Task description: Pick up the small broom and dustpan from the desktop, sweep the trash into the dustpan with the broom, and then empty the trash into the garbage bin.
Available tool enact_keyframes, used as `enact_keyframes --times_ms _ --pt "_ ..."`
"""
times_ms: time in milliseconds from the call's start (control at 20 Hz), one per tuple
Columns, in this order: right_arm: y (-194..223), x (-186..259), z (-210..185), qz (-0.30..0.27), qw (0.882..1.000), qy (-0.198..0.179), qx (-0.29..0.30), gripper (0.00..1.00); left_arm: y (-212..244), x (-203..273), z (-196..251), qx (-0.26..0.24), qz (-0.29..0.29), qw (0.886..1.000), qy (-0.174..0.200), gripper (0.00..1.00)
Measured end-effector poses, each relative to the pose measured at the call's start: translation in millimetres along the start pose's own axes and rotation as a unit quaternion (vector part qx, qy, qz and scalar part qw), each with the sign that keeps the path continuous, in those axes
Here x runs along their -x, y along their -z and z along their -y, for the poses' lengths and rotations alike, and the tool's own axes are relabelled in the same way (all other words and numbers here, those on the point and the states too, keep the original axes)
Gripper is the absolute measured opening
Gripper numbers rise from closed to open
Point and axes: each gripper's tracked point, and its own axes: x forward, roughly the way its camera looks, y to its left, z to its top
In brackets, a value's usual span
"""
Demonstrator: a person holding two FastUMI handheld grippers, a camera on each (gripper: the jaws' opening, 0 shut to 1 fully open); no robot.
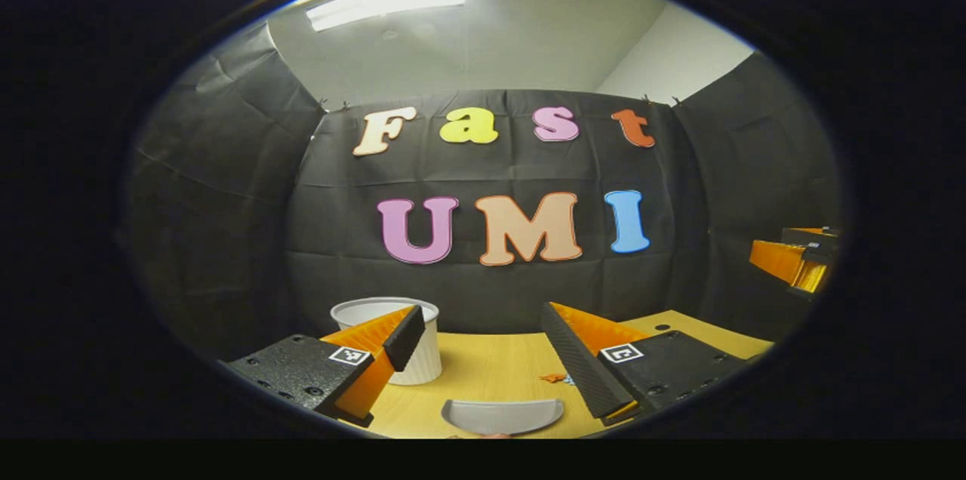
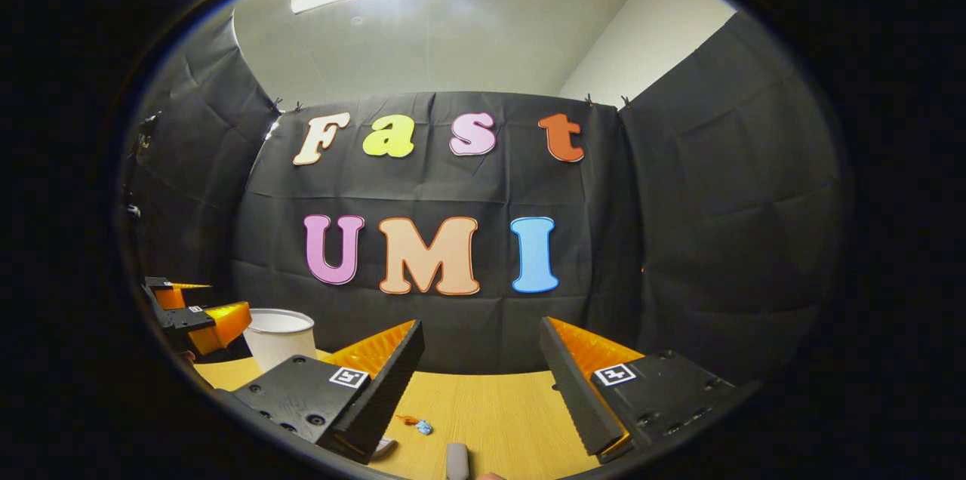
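In the left gripper view, the grey dustpan lies flat on the wooden desktop, just below and between my open fingers. My left gripper holds nothing. Small orange and blue trash scraps lie right of the dustpan. The white ribbed garbage bin stands behind the left finger. In the right gripper view, my right gripper is open and empty above the desktop. The trash scraps and a grey rounded handle end, perhaps the broom's, lie below it. The bin stands at far left.
The right gripper hangs at the far right of the left gripper view. The left gripper shows at the left edge of the right gripper view, beside the bin. The booth's black cloth wall closes off the desk's back and sides.
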Motion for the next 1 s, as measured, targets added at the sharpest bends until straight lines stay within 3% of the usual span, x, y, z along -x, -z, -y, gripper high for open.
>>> enact_keyframes --times_ms 1000 --pt "13 -4 -8 -0.025 0.999 -0.02 -0.002 0.92 12 3 5 -0.002 -0.014 1.0 -0.001 0.97"
